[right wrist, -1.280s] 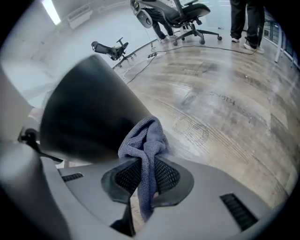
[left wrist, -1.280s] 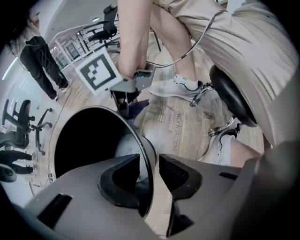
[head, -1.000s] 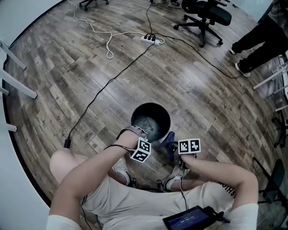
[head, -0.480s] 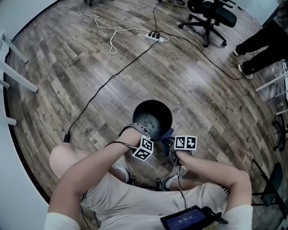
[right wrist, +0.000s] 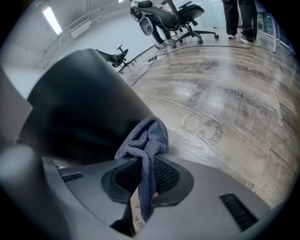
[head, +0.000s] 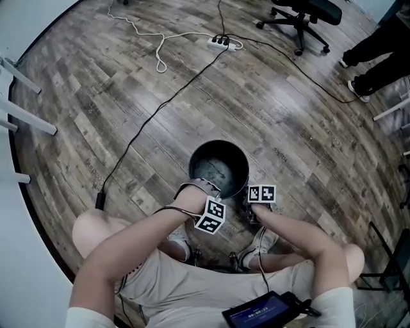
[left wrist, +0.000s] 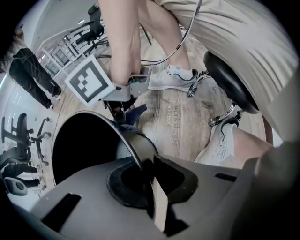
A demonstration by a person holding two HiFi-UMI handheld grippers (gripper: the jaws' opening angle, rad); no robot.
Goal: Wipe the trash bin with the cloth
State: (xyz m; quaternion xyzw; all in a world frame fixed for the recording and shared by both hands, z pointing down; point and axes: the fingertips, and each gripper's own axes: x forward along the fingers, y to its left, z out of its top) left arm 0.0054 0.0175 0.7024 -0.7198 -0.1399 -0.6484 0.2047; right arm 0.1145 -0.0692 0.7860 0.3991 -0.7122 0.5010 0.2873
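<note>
Head view: right claw point(head: 251, 210), gripping cloth point(right wrist: 147, 138), has dropped beside trash bin point(head: 218, 170).

1. We are looking down at a glossy wood-plank floor point(head: 96, 115).
2. We are seeing the trash bin point(head: 218, 142) standing upright on it, just ahead of our sneakers point(left wrist: 173, 78).
3. We are noticing a power strip point(head: 220, 42) lying well beyond, with a white cable point(head: 160, 51) and a black cable point(head: 159, 114) trailing across the planks.
4. We are seeing an office chair point(head: 301, 13) standing at the far edge.
</note>
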